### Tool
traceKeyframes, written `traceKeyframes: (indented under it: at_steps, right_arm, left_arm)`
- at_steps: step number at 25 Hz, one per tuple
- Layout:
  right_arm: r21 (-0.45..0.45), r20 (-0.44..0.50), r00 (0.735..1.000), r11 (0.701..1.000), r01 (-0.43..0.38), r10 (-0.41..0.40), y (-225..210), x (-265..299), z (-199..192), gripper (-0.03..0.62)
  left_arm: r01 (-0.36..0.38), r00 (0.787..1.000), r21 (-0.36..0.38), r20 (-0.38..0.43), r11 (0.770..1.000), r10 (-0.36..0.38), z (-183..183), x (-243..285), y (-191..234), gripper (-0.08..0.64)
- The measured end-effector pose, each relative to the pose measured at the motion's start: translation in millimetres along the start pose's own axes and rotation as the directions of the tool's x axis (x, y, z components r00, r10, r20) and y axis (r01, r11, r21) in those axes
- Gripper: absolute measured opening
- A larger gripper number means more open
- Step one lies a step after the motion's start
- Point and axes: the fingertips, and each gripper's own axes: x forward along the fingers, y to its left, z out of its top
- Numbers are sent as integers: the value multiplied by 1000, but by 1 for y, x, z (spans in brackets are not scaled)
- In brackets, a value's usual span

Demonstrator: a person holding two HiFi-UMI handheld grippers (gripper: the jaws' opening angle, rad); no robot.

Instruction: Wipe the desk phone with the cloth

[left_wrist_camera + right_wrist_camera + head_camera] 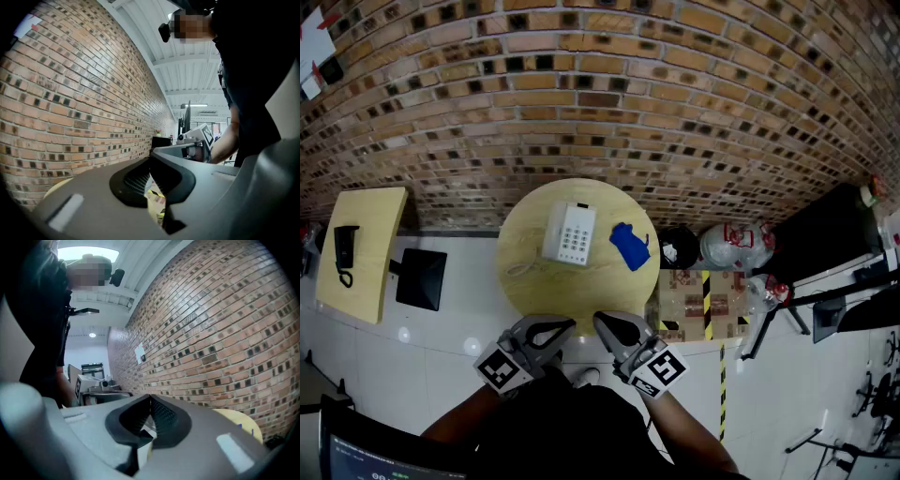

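Observation:
The white desk phone (pixel 569 233) lies flat near the middle of the round wooden table (pixel 525 291). Just to its right lies the crumpled blue cloth (pixel 629 246), apart from the phone. Both grippers hover level at the table's near edge, well short of phone and cloth. My left gripper (pixel 571 324) (pixel 150 160) is shut, tips together, with nothing in it. The right gripper (pixel 597 317) (pixel 150 397) is also shut and empty. The two point towards each other, tips a short way apart. A sliver of the table's rim (pixel 239 420) shows in the right gripper view.
A brick wall (pixel 600 103) runs behind the table. A pale cord (pixel 520 269) trails left of the phone. A rectangular side table (pixel 370 272) with a black handset (pixel 344 251) stands at left. Cardboard boxes (pixel 694 292), plastic bags (pixel 736 246) and a black bin (pixel 678 246) crowd the right.

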Motion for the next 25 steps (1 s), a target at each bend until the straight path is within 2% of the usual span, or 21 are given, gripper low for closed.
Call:
traceKeyframes:
  at_steps: [8, 15, 18, 21, 25]
  right_arm:
    - [-1, -57, 991, 993, 118, -118, -76, 55, -13, 9]
    - [-23, -156, 963, 975, 221, -222, -129, 97, -40, 42]
    - [-42, -220, 935, 960, 276, -278, -160, 106, -64, 73]
    - [-39, -295, 896, 941, 337, -333, -200, 104, -92, 126]
    - [-14, -422, 836, 924, 381, -351, -259, 102, -141, 204]
  left_arm:
    - [31, 999, 2, 11, 1000, -31, 2, 18, 73, 0]
    - [120, 993, -27, 24, 992, -119, -3, 33, 118, 0]
    - [128, 992, -54, 28, 990, -127, -6, 38, 137, 0]
    - [135, 991, -62, 25, 989, -134, -12, 43, 150, 0]
    - [121, 993, -63, 4, 991, -121, -19, 47, 162, 0]
